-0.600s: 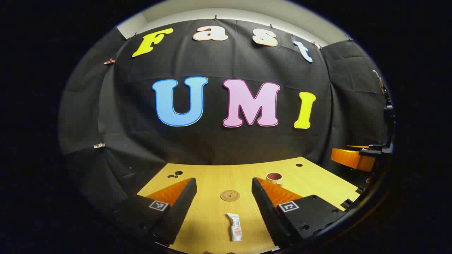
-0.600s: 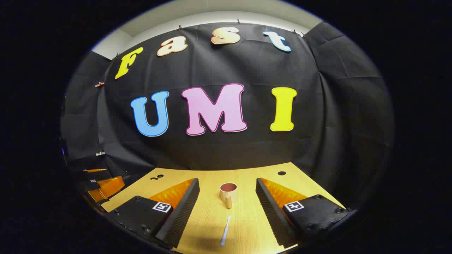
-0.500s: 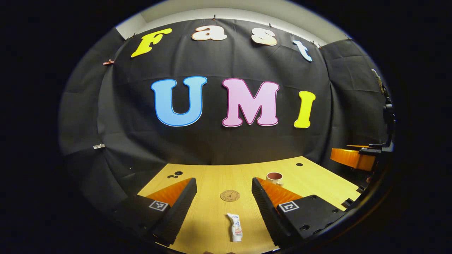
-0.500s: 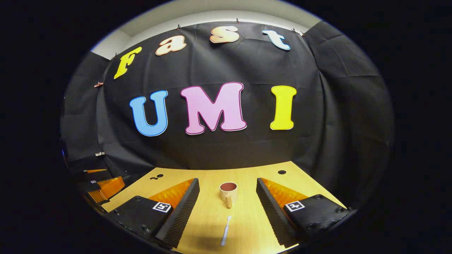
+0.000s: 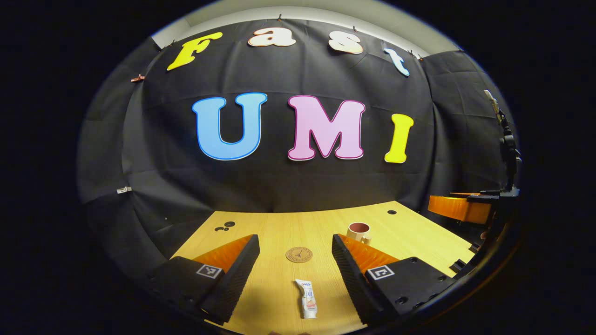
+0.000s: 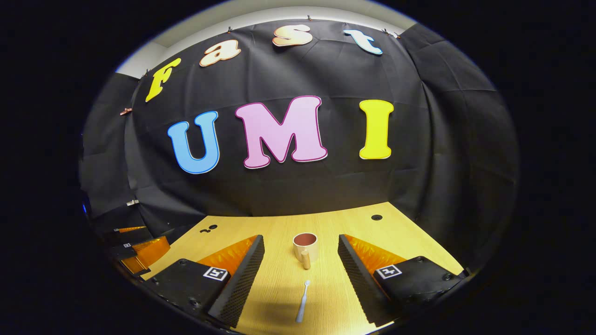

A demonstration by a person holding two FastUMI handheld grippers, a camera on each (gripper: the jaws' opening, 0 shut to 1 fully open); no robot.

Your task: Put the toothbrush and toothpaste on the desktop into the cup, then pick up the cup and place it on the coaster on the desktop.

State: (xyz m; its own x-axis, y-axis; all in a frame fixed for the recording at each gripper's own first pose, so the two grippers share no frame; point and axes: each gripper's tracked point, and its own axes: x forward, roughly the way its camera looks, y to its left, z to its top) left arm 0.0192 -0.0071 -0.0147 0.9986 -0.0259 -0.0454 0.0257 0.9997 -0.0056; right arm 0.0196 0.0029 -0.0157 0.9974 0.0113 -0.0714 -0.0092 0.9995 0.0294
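Both grippers released, holding nothing: left gripper point(image 5: 295, 279) has toothpaste point(image 5: 307, 304) between fingers, coaster point(image 5: 299, 254) ahead; right gripper point(image 6: 300, 279) has toothbrush point(image 6: 302, 302) between fingers, cup point(image 6: 305, 246) ahead.

fingers: black ribbed pads point(image 5: 240, 274), orange backs, on both grippers
bodies: black blocks, round screw holes
markings: square black-and-white tags point(image 6: 389, 270)

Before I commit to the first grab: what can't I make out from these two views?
- Cup: lower part hidden behind the left claw's right finger in the left gripper view.
- Cup interior: bottom hidden by its rim, right gripper view.
- Toothbrush: bristles too small to tell which way they face.
- Coaster: its mark is too small to read.
- Other claw: cut off at the edge.
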